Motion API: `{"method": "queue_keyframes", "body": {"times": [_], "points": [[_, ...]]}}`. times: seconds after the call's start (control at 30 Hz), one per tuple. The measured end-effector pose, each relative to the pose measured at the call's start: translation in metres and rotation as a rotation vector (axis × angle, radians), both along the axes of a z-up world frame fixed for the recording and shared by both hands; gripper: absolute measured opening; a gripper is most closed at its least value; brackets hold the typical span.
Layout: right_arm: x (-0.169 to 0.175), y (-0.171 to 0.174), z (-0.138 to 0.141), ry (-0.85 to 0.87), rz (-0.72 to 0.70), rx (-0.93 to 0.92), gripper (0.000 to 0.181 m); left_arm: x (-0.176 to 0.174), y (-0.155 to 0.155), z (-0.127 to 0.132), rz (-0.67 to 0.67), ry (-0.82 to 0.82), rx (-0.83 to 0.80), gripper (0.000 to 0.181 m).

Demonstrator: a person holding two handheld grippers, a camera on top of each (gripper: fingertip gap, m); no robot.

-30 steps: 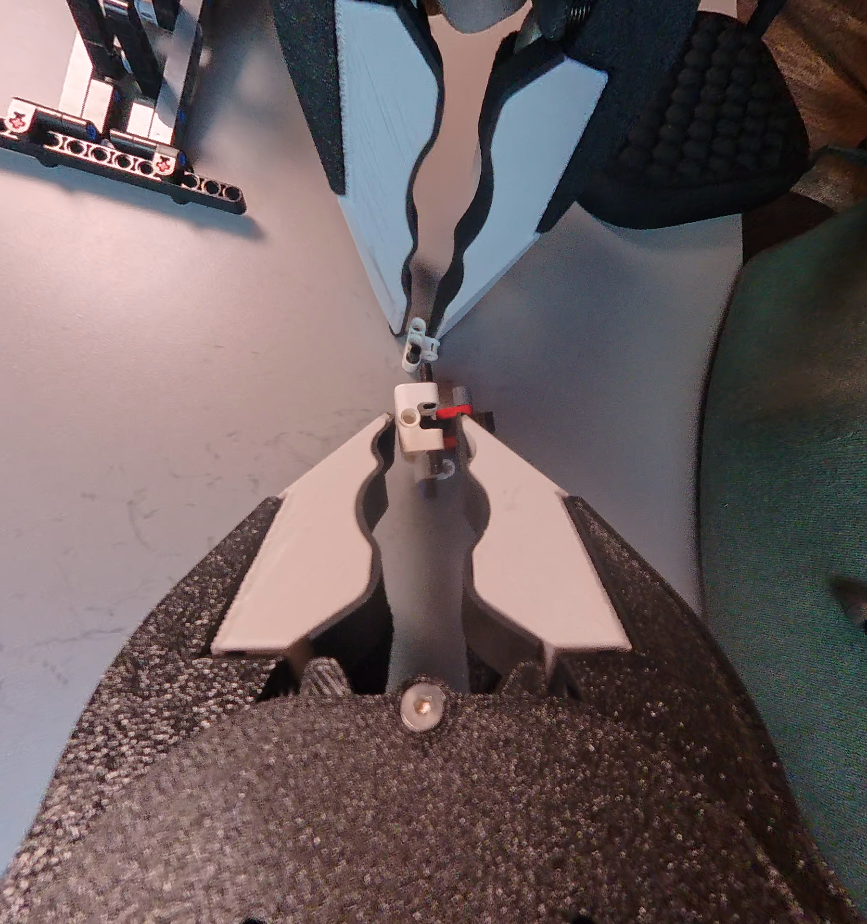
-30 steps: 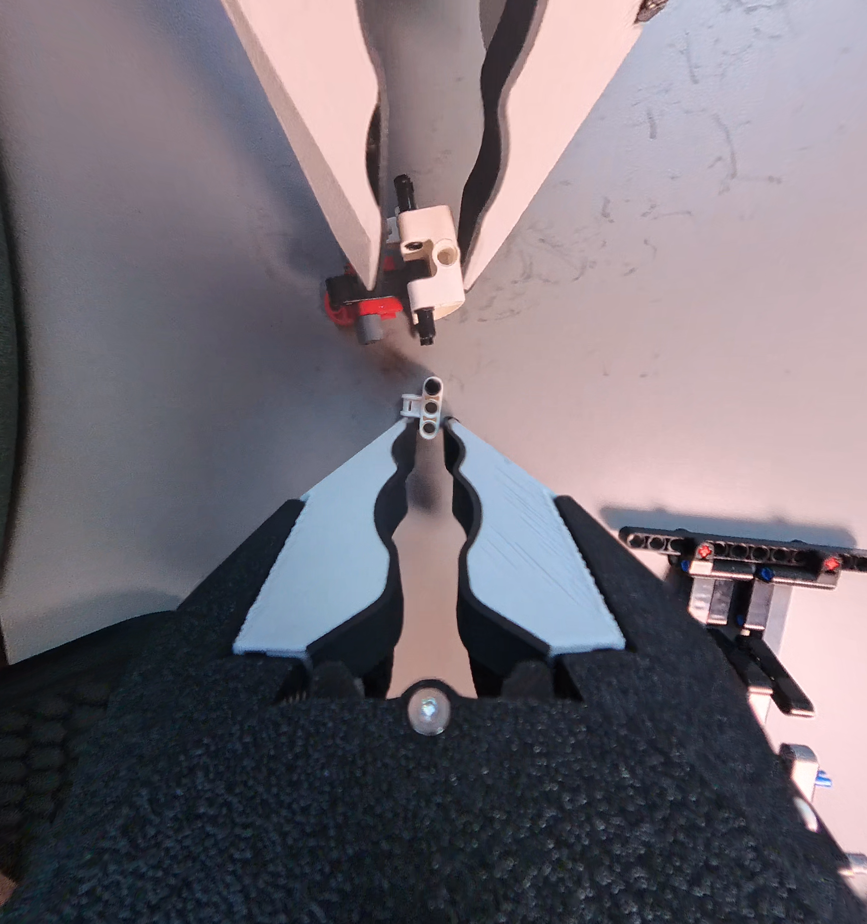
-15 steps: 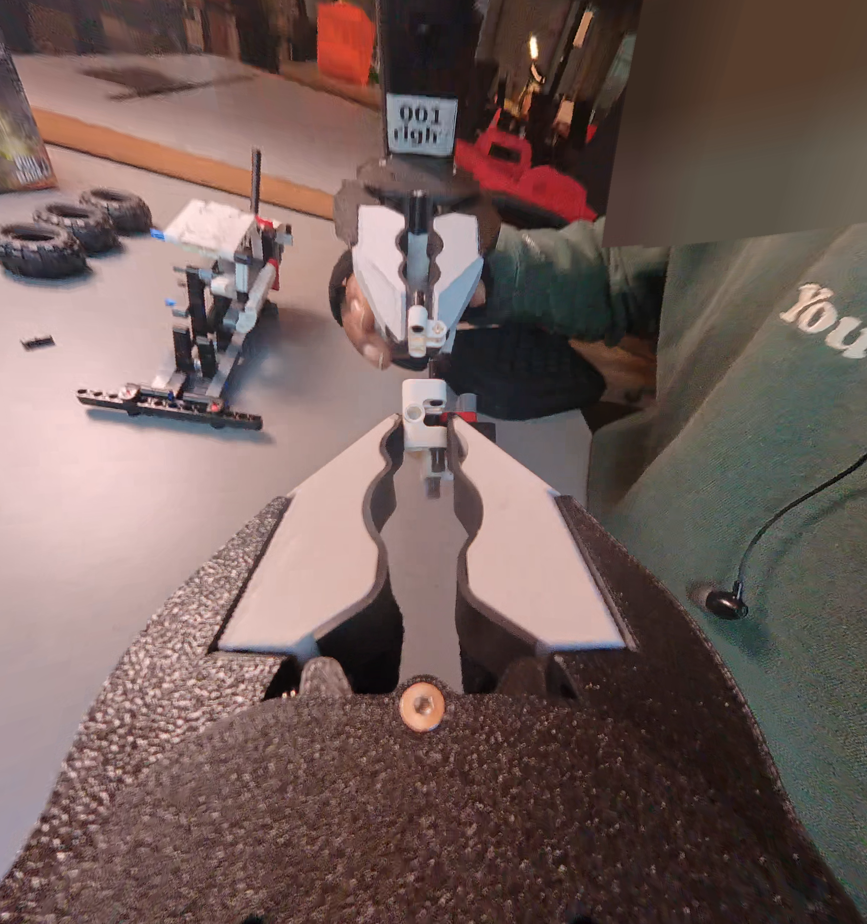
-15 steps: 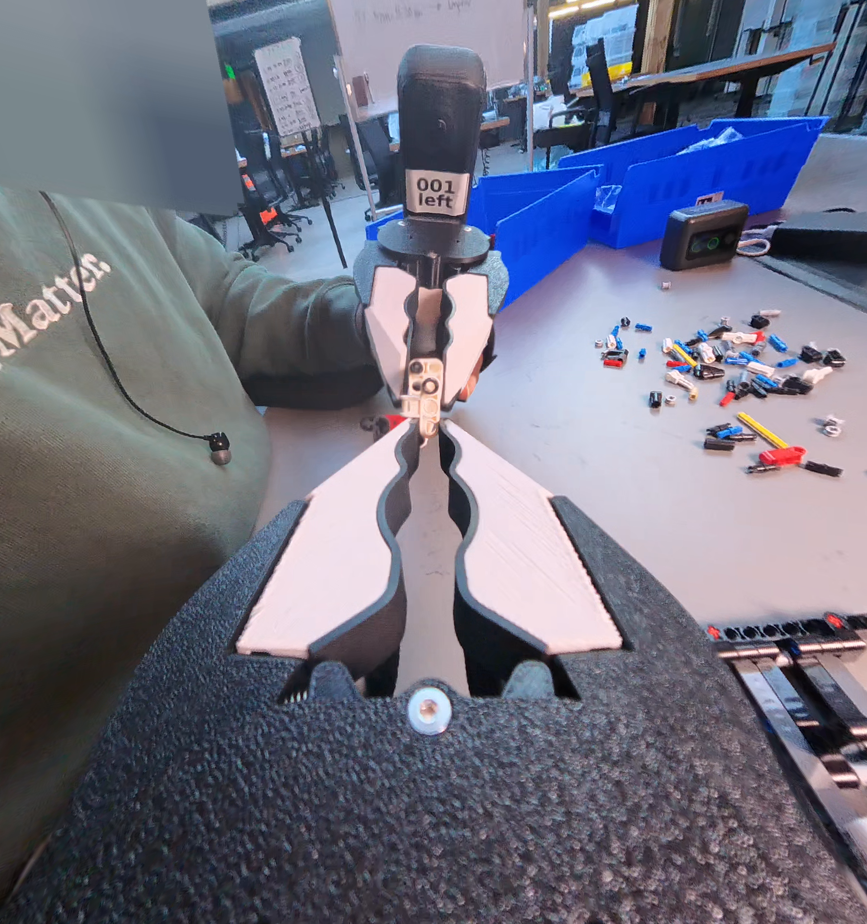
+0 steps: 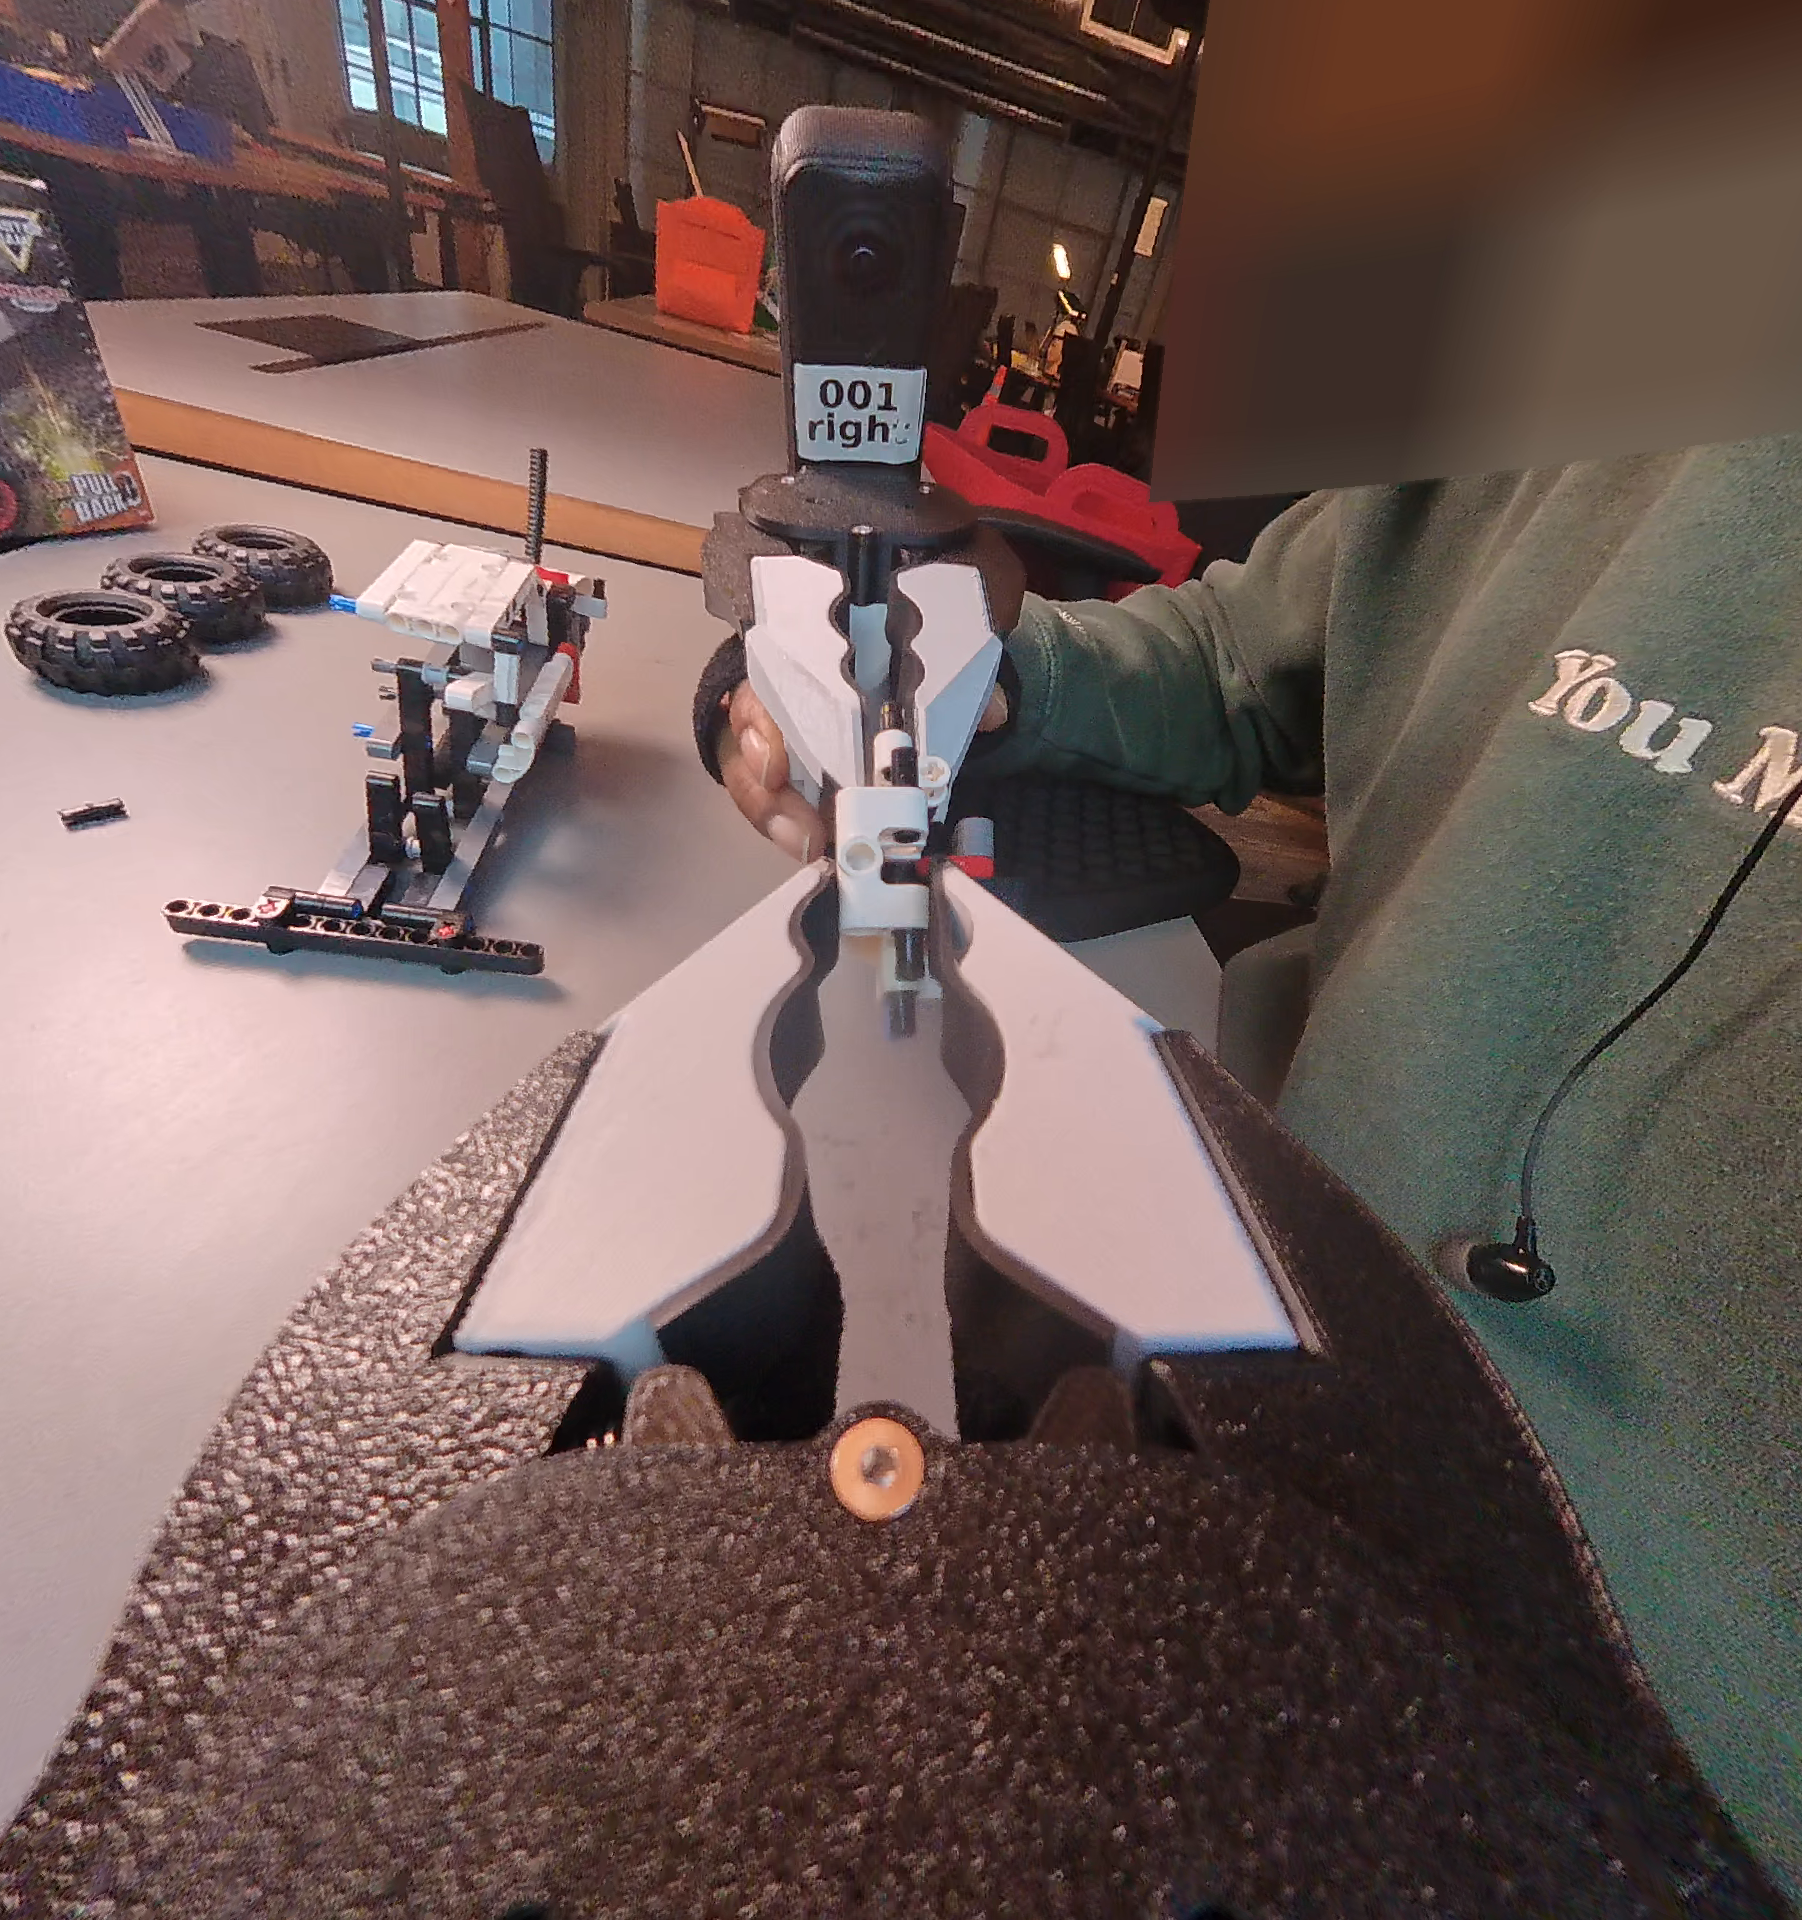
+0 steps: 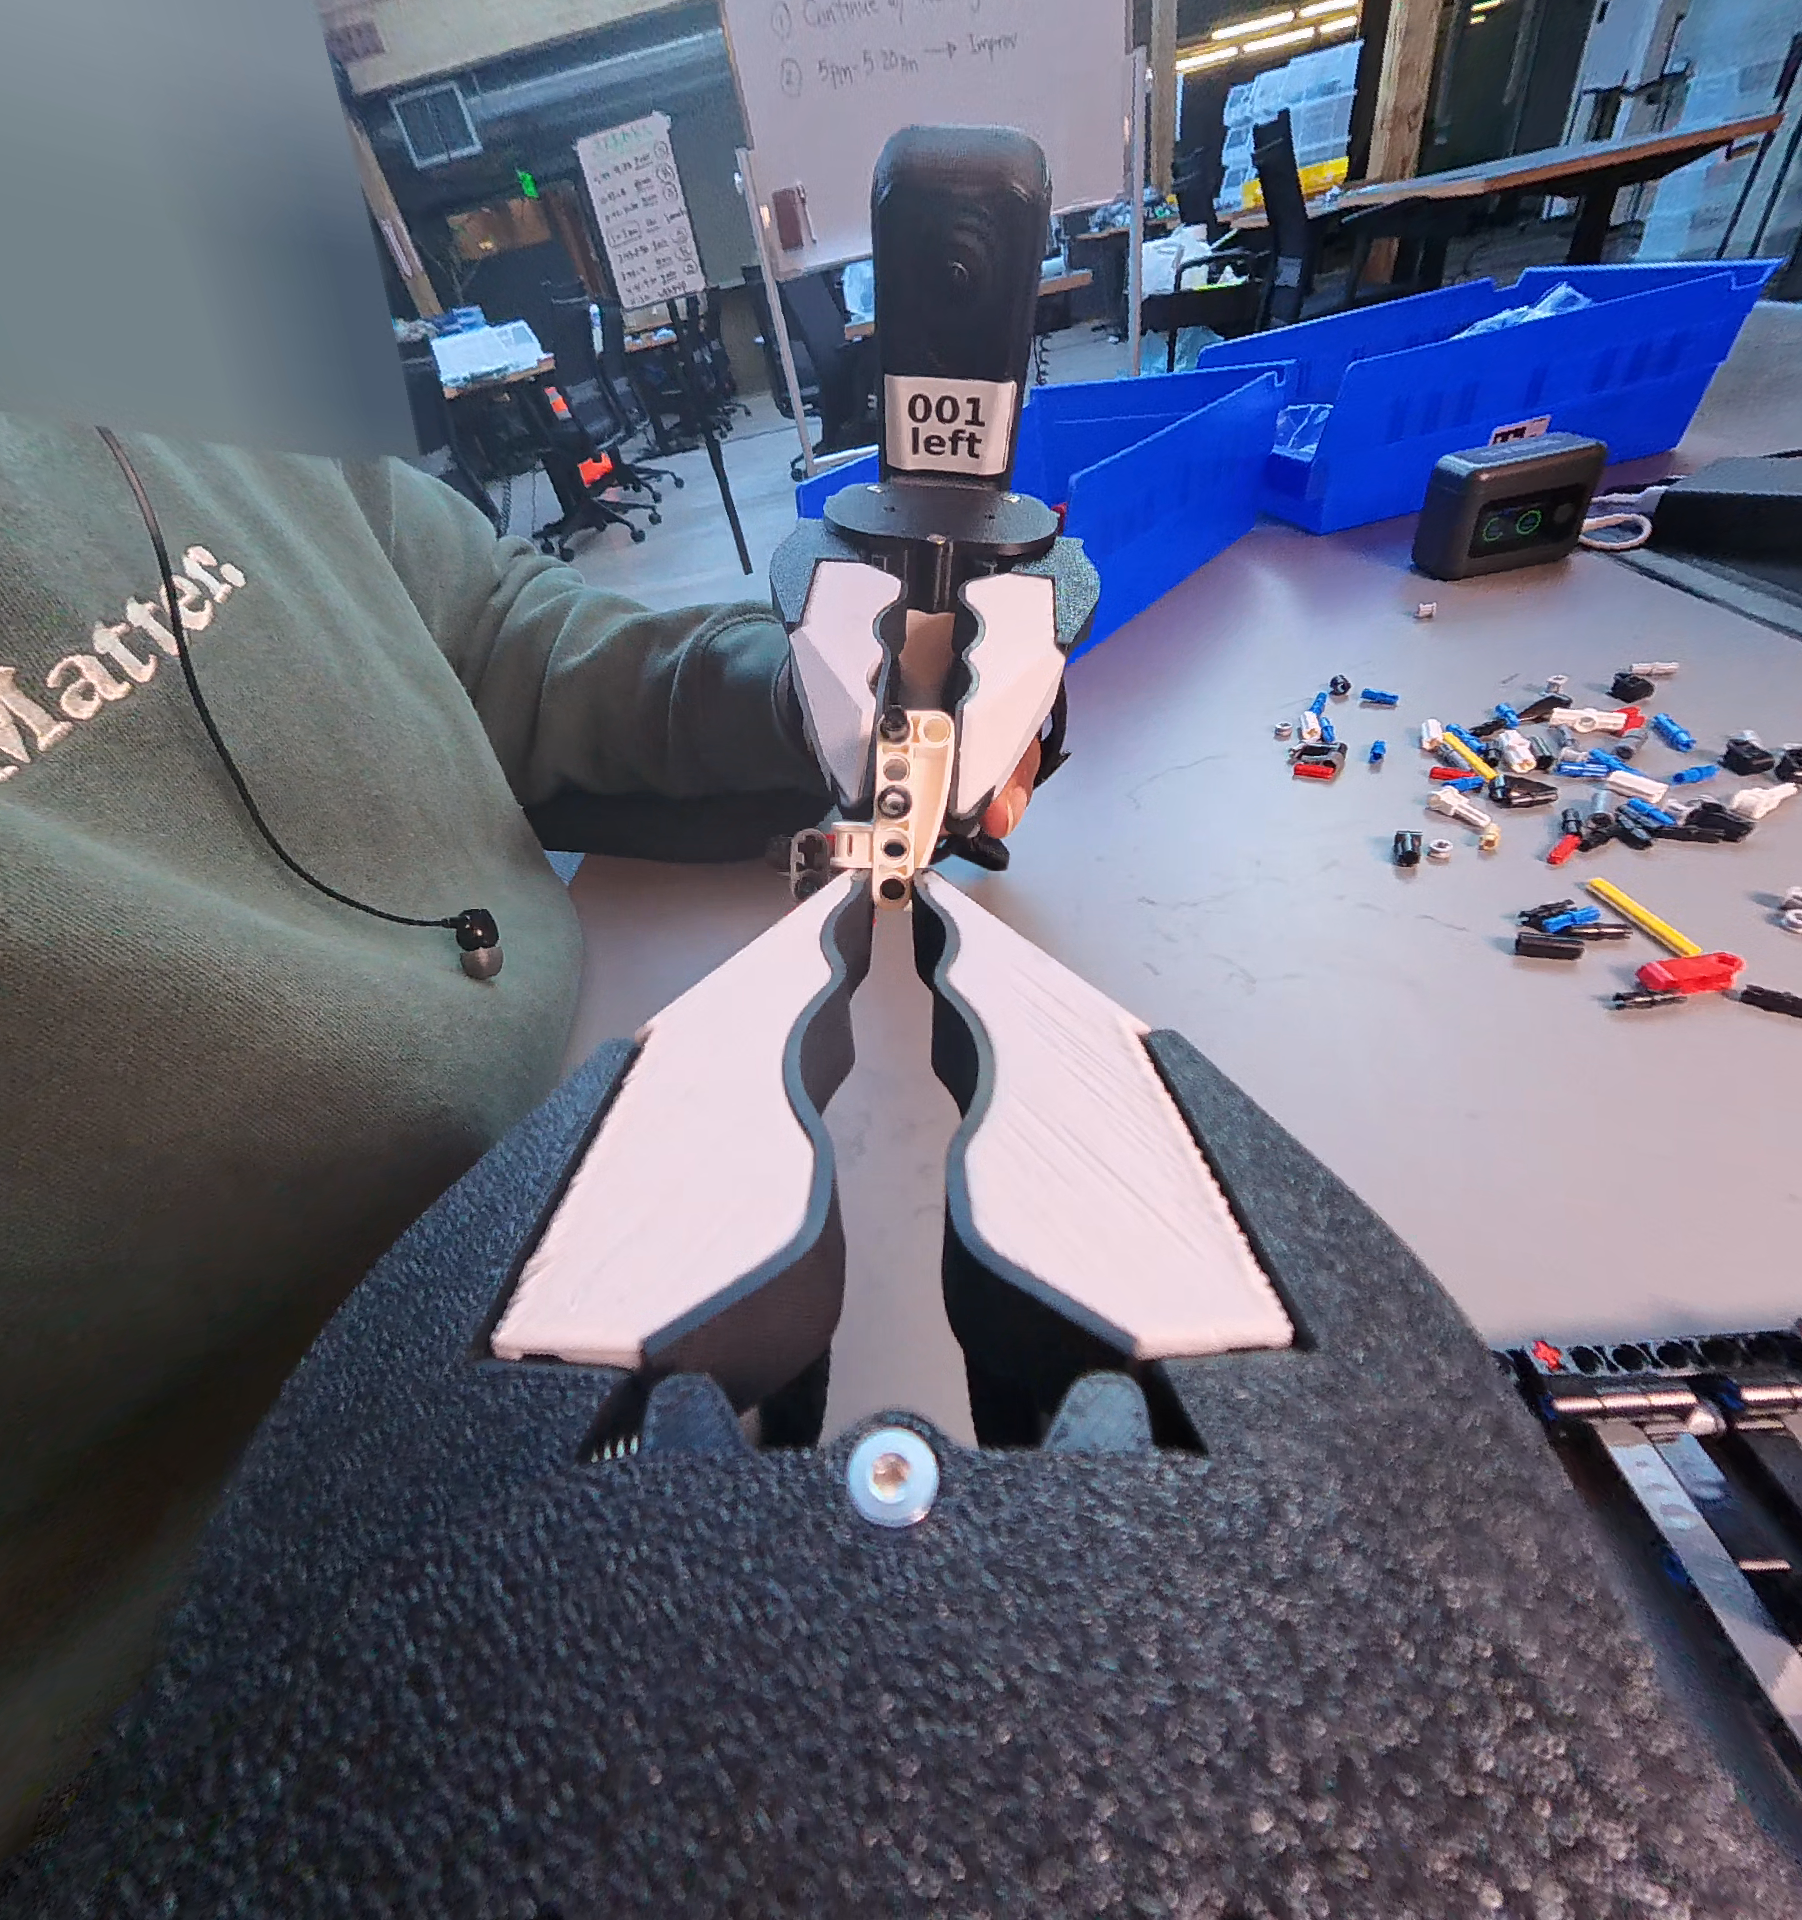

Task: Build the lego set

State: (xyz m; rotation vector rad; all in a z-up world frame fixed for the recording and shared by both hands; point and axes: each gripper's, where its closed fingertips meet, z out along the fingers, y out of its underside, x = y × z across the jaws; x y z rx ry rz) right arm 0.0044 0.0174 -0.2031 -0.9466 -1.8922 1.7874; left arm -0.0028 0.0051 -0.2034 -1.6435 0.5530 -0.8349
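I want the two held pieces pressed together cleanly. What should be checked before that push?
1. Left gripper shut on the white sub-assembly: ok.
2. Right gripper shut on the small grey connector: ok.
3. The two pieces meet tip to tip: ok.
4. Axle lined up with the connector's hole: cannot tell.
5. Both held above the table, away from the partly built chassis: ok.

Change: both grippers raised off the tabletop (image 5: 201, 1143); small grey connector (image 5: 902, 767) now touching white connector block (image 5: 881, 868), previously apart.

bare table (image 5: 201, 1143) left, loose pieces (image 6: 1603, 790) right
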Motion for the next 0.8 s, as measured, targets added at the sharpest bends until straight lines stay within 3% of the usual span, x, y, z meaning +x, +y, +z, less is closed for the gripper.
{"method": "queue_keyframes", "body": {"times": [0.33, 0.53, 0.8], "points": [[-0.006, 0.035, -0.033, -0.094, -0.135, 0.178, 0.007, 0.003, 0.018, -0.074, 0.043, 0.402, -0.205, 0.016], [-0.01, 0.053, -0.04, -0.131, -0.213, 0.197, 0.007, 0.012, 0.049, -0.078, 0.075, 0.451, -0.17, 0.016], [-0.005, 0.056, -0.045, -0.141, -0.219, 0.208, 0.007, -0.002, 0.014, -0.094, 0.001, 0.541, -0.262, 0.019]]}}
